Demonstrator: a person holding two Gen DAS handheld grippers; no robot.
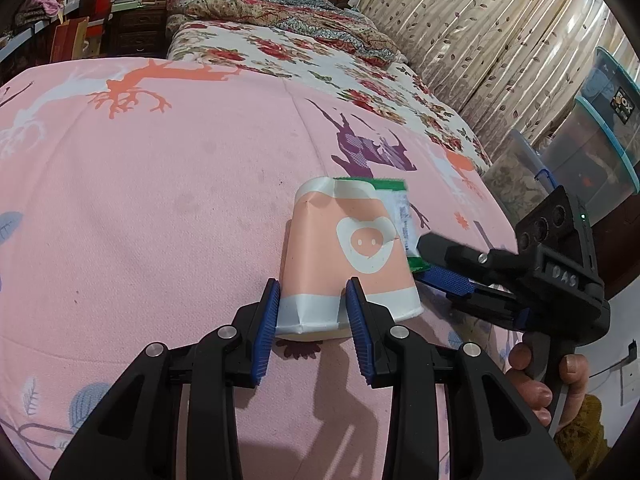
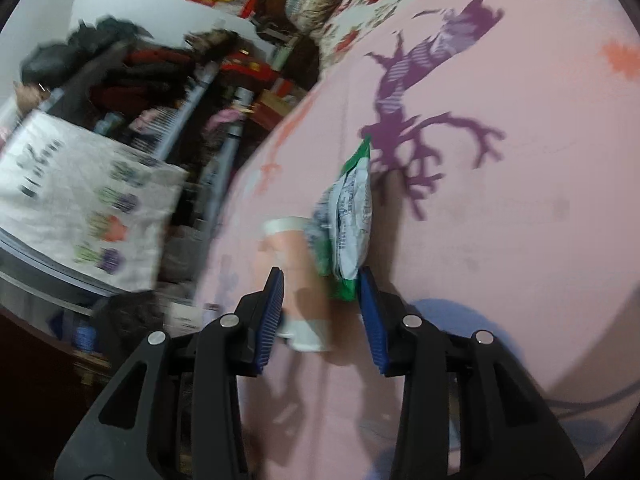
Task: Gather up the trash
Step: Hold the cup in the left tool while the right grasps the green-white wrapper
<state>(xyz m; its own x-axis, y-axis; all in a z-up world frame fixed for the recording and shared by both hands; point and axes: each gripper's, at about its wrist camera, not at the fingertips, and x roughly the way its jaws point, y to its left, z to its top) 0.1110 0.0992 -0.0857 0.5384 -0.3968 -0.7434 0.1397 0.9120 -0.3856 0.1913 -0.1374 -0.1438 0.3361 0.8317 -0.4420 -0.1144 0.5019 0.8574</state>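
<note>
Gripping crushed paper cup rim on pink bedsheet, left gripper clamping it; right gripper jaws apart, straddling green-white wrapper, not pinching.

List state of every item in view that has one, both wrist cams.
paper cup: lying on its side on the pink bedspread, dented, rim end pinched by the left gripper.
green-and-white wrapper: crumpled, beside the cup, one end between the right gripper fingers; contact unclear.
left gripper: shut on the cup.
right gripper: partly open around the wrapper end.
</note>
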